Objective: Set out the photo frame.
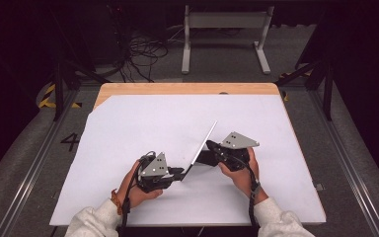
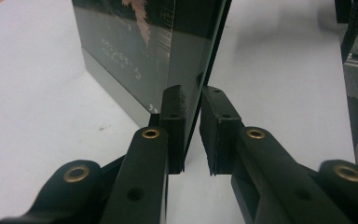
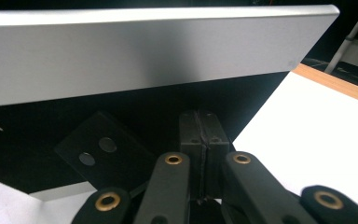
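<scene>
High view: a thin flat panel (image 1: 203, 144), silver w/ a dark face, stands tilted on its lower edge near the front-middle of a white sheet (image 1: 128, 128) that covers a wooden table (image 1: 187, 88); its pale top edge runs as a slim diagonal line up and to the right. The left gripper (image 1: 178, 172), black w/ a grey three-cornered plate, sits at the panel's near lower corner, held in the person's left hand (image 1: 135, 190); the right gripper (image 1: 210, 146) meets the panel's back from the other side, held in the right hand (image 1: 242, 175). Light sleeves enter from the bottom edge. Beyond the table: grey floor, a tangle of cables (image 1: 140, 54), a pale metal stand (image 1: 224, 34). Left gripper view: panel (image 2: 140, 51) seen nearly edge-on, glossy black glass w/ faint reflections and small print, a matte grey strip along its base, resting on the sheet. The panel's thin edge sits between the two black jaws; the left jaw's pad lies against the glass, while a narrow gap shows by the other pad, so a full clamp cannot be told. Right gripper view: panel's back (image 3: 144, 51) is brushed silver metal, smooth, w/ a rounded corner and a straight top edge; below it a dark area w/ a black angled bracket (image 3: 103, 151) bearing two round holes. Right gripper's ribbed pads are pressed together, clenched w/ nothing between them, tips right at the dark underside.
</scene>
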Demonstrator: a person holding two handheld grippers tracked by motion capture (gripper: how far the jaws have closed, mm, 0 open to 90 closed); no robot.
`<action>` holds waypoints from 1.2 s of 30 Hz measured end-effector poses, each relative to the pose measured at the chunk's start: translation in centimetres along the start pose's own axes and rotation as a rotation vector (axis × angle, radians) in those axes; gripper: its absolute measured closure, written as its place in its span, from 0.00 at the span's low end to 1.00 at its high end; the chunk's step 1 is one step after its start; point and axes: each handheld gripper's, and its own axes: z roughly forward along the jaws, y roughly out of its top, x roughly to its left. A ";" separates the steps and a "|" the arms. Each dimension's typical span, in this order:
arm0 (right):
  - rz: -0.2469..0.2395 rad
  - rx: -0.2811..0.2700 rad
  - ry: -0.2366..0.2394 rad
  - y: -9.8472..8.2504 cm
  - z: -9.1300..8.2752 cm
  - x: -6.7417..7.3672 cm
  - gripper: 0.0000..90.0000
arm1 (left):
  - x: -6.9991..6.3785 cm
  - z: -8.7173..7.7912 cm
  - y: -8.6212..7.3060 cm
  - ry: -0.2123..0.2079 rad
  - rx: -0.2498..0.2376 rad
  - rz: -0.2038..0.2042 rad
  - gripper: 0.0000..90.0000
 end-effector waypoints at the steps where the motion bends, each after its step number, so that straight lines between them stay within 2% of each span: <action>1: 0.004 -0.005 0.005 0.0 0.0 0.0 1.00 | 0.0 0.1 0.0 -0.006 -0.003 -0.001 0.88; 8: 0.015 -0.013 0.010 0.0 0.1 -0.3 1.00 | -0.3 0.6 0.4 -0.010 -0.006 0.010 0.87; 11: 0.017 -0.013 0.007 -0.1 0.1 -0.4 1.00 | -0.5 0.8 0.5 -0.008 -0.012 0.029 0.87; 14: -0.002 -0.002 -0.015 0.0 -0.1 -0.3 0.97 | -0.7 1.0 0.6 -0.013 -0.014 0.035 0.86; 19: -0.012 0.000 -0.020 0.0 -0.4 -0.2 0.97 | -0.9 1.0 0.7 -0.001 -0.012 0.044 0.85; 23: -0.033 0.001 -0.018 0.1 -0.9 -0.2 0.98 | -0.6 0.7 0.6 -0.011 -0.029 0.042 0.84; 25: -0.023 -0.002 -0.015 0.3 -1.0 -0.5 0.99 | -0.6 0.4 0.6 0.001 -0.052 0.044 0.87; 26: -0.009 -0.007 -0.009 0.3 -1.0 -0.7 1.00 | -0.7 0.3 0.7 0.012 -0.059 0.046 0.93; 28: 0.006 -0.009 0.007 0.4 -0.9 -1.0 1.00 | -0.8 0.3 0.8 0.013 -0.069 0.051 0.96; 30: 0.006 -0.004 0.012 0.5 -0.6 -1.1 1.00 | -1.1 0.7 1.0 0.002 -0.065 0.060 0.96; 31: 0.012 -0.009 0.019 0.6 -0.3 -1.2 1.00 | -1.2 0.8 1.1 0.013 -0.059 0.061 0.97; 36: 0.018 -0.015 0.032 0.7 0.2 -1.4 1.00 | -1.3 1.2 1.2 0.015 -0.065 0.055 0.98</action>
